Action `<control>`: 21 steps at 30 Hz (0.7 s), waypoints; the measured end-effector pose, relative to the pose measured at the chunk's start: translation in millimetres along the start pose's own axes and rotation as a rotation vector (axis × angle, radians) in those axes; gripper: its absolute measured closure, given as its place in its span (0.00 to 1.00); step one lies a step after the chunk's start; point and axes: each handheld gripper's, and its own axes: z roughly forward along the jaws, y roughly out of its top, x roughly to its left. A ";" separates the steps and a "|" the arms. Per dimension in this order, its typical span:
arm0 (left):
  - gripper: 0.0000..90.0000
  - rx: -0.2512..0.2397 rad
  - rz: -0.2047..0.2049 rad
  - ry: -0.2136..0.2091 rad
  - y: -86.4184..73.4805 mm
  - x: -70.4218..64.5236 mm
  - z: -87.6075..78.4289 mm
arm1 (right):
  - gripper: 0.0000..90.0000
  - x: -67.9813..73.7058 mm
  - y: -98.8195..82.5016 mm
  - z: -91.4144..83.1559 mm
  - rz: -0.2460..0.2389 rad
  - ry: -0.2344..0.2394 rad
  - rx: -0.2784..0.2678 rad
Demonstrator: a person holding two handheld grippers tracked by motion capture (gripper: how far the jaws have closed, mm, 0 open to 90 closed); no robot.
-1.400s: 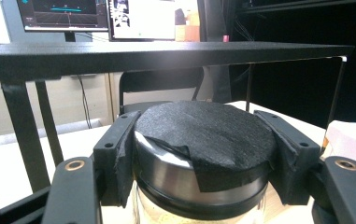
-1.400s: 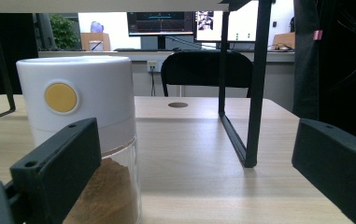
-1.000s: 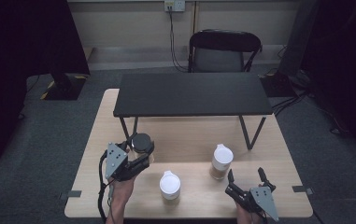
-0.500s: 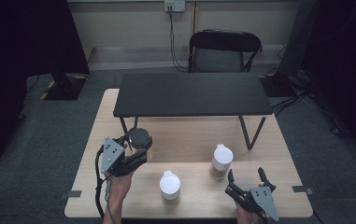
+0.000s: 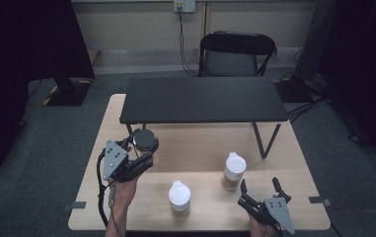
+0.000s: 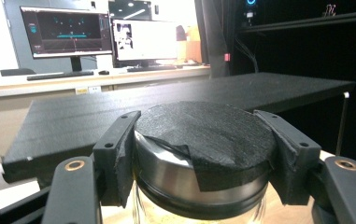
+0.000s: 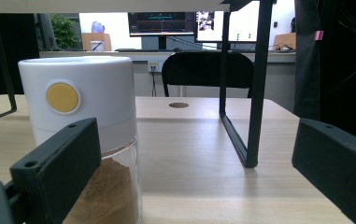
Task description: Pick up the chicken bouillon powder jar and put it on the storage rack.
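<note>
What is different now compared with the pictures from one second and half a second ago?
The left gripper, shut on the black-lidded jar, has lifted it and carried it a little toward the black shelf. The right gripper stayed open near the table edge, and both white-lidded jars kept their places.

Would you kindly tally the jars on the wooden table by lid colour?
Black-lidded jar, held in the left gripper: 1
White-lidded jars: 2
Total: 3 jars
</note>
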 end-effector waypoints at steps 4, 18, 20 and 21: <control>0.39 -0.002 0.008 0.002 5.7 0.9 0.5 | 0.00 0.0 0.0 0.0 0.000 0.000 0.000; 0.39 -0.017 0.020 0.014 23.9 3.8 4.6 | 0.00 0.0 0.0 0.0 0.000 0.002 0.000; 0.39 -0.017 0.018 0.020 26.2 4.9 5.4 | 0.00 -0.1 0.0 0.0 0.000 0.002 0.000; 0.39 -0.018 0.019 0.022 27.3 5.4 5.9 | 0.00 -0.1 0.0 0.0 0.000 0.002 0.000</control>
